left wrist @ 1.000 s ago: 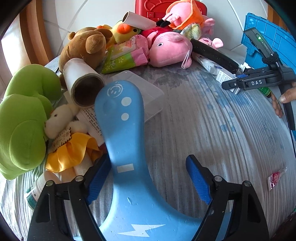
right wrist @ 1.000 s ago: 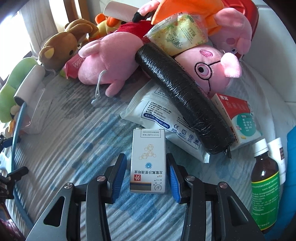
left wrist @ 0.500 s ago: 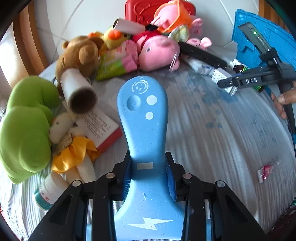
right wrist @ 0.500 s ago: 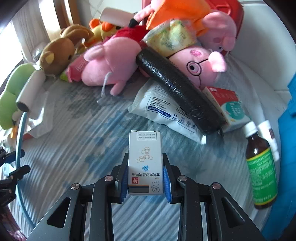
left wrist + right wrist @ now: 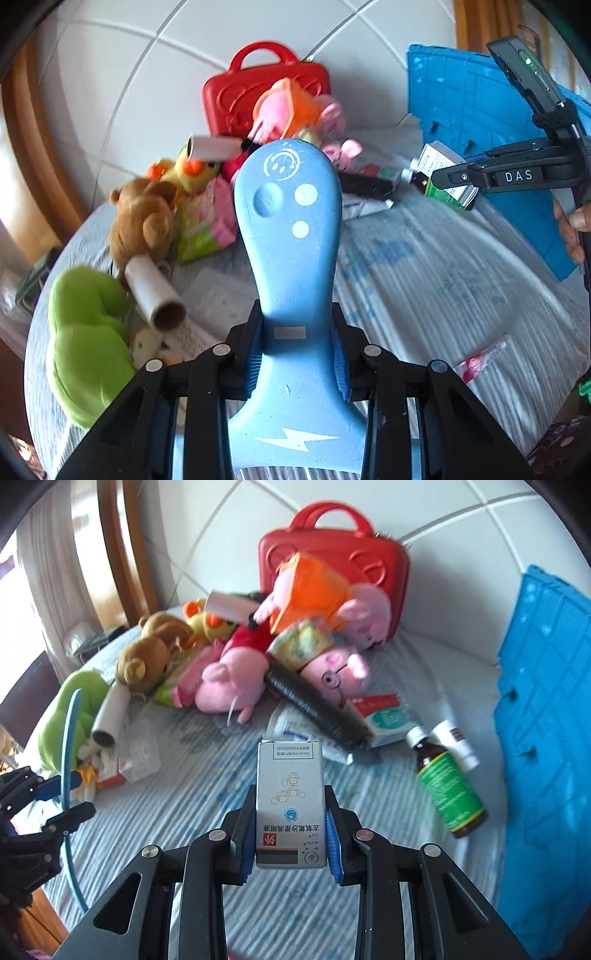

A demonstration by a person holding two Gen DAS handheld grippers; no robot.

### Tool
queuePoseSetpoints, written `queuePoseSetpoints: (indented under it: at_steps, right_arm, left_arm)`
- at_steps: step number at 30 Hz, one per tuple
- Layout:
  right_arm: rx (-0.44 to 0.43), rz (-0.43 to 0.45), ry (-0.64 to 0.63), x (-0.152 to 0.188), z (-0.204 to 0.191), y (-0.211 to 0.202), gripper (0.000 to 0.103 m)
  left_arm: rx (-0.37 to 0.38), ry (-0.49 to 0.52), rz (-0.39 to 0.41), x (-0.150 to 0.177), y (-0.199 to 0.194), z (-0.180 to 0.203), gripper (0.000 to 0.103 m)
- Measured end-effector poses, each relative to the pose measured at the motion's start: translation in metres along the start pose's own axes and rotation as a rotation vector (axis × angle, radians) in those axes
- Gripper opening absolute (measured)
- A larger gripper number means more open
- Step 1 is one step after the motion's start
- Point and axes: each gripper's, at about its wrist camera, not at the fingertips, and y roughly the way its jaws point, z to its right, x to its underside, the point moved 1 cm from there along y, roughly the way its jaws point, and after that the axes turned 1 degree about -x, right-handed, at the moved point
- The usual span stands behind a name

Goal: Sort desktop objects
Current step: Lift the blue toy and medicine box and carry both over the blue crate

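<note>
A blue foam paddle (image 5: 291, 258) is being clamped at its neck by the left hand-held gripper (image 5: 297, 354), long axis toward twelve o'clock, while a white medicine box (image 5: 290, 805) is being pinched by the right hand-held gripper (image 5: 290, 836), nearer the blue crate (image 5: 546, 716) at three o'clock.

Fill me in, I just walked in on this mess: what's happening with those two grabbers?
A person is sorting clutter with a gripper in each hand. The left gripper is clamped on a flat blue paddle-shaped toy, the right gripper on a small white medicine box. Both are held above the striped tablecloth, while plush toys, bottles and a red case lie behind.
</note>
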Motion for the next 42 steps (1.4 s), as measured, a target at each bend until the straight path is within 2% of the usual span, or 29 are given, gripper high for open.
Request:
queuePoseSetpoints:
  at_steps: [8,13,17,23,27,29,32,37,42]
  right_arm:
    - [0.087,0.14,0.09,-0.002,0.015,-0.091,0.03]
    - [0.152,0.237,0.164,-0.005,0.026,-0.155,0.03]
    - [0.207,0.323,0.226,-0.009,0.039,-0.209,0.03]
    - [0.278,0.437,0.289,-0.008,0.07,-0.293,0.03]
    - [0.335,0.506,0.313,0.002,0.101,-0.345,0.03]
    - [0.361,0.521,0.329,0.005,0.126,-0.366,0.03]
    - [0.399,0.521,0.348,0.006,0.168,-0.383,0.03]
    - [0.413,0.507,0.43,0.006,0.252,-0.4,0.03]
    - [0.398,0.469,0.52,0.013,0.326,-0.392,0.031]
  left_arm:
    - [0.062,0.112,0.117,-0.053,-0.036,0.028,0.032]
    - [0.105,0.187,0.22,-0.1,-0.059,0.044,0.032]
    - [0.167,0.234,0.321,-0.142,-0.08,0.062,0.032]
    - [0.275,0.3,0.458,-0.208,-0.126,0.113,0.032]
    - [0.351,0.346,0.541,-0.25,-0.158,0.166,0.032]
    - [0.389,0.352,0.56,-0.273,-0.166,0.195,0.032]
    - [0.404,0.365,0.579,-0.307,-0.168,0.241,0.032]
    - [0.422,0.391,0.534,-0.356,-0.147,0.321,0.032]
    - [0.413,0.418,0.471,-0.39,-0.12,0.379,0.032]
